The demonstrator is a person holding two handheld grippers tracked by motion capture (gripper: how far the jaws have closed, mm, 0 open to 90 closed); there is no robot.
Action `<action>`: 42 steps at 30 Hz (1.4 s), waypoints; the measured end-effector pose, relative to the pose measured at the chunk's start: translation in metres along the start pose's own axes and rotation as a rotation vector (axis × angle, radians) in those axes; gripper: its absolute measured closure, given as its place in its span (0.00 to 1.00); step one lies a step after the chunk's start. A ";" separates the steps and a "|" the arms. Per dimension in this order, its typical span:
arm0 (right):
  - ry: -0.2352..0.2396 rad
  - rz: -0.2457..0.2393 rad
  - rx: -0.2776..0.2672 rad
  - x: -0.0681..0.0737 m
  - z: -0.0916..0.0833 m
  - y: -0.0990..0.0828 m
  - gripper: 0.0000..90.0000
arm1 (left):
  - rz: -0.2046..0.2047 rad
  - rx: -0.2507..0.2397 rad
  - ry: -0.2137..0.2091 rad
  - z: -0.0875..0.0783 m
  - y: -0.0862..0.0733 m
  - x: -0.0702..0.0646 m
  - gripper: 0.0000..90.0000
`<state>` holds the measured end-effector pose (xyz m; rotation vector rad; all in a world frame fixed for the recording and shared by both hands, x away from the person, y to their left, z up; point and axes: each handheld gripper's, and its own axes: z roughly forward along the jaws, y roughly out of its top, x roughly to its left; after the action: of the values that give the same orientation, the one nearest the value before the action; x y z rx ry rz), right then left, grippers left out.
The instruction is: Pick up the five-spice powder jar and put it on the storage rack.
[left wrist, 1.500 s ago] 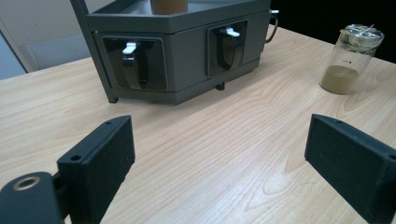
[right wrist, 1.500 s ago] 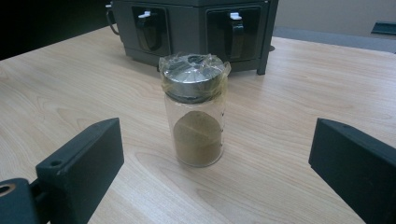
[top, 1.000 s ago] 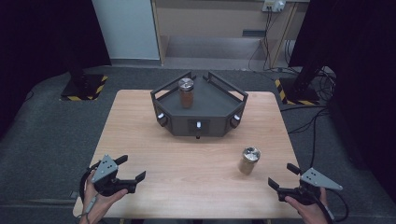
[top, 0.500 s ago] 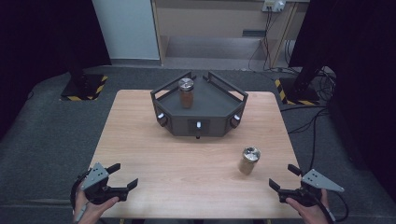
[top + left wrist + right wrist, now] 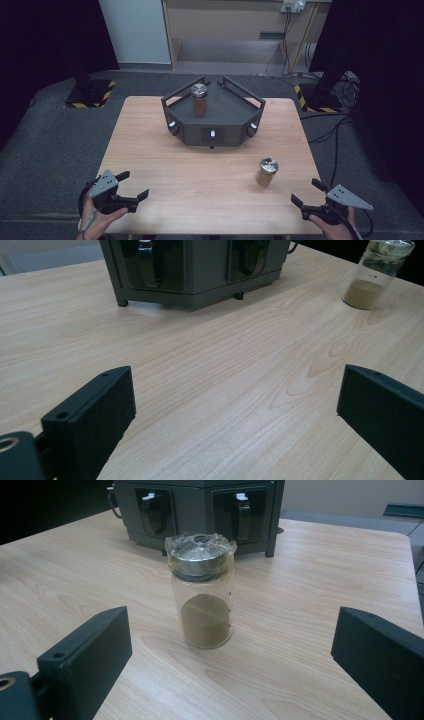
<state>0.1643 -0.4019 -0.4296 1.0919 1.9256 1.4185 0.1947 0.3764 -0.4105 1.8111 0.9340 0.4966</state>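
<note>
A glass jar (image 5: 266, 171) with a metal lid and a layer of brown powder at its bottom stands upright on the bench (image 5: 150, 145), to the right of centre and nearer the person than the dark three-cornered tray (image 5: 212, 131) at the back. A second jar (image 5: 199, 99) of darker powder stands on that tray.

The right gripper (image 5: 311, 196) hovers low over the near right corner of the bench, and its jaws are spread wide with nothing between them. In the right gripper view the jar (image 5: 202, 592) stands almost dead ahead on the line between the two jaws, slightly left of centre, apart from both, with bare wood in between. Its long axis is vertical, so the level jaws meet its round wall side-on.

The left gripper (image 5: 131, 186) rests over the near left corner, and its jaws have just been opening; they are now spread wide over bare wood with nothing between them. From the left gripper view the jar (image 5: 377, 272) sits far off at the upper right, well apart and off its line.

The right hand (image 5: 332, 222) is plainly the nearer one, so the likely next move is a straight push forward along its own axis until the jaws flank the glass below the lid, then a squeeze. The jar is tall and narrow, so a jaw that clips it on the way in could tip it
</note>
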 end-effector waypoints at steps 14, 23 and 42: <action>-0.001 0.006 -0.002 -0.001 -0.002 -0.001 0.04 | 0.007 -0.041 0.023 -0.002 -0.001 0.001 0.01; 0.002 0.003 0.001 -0.001 -0.001 0.000 0.04 | 0.029 -0.158 0.020 -0.011 -0.012 0.000 0.01; 0.000 0.007 -0.001 -0.001 -0.002 -0.001 0.04 | 0.070 -0.108 -0.006 -0.007 -0.006 -0.003 0.01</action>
<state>0.1629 -0.4038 -0.4300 1.0988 1.9221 1.4227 0.1857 0.3796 -0.4130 1.7507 0.8262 0.5750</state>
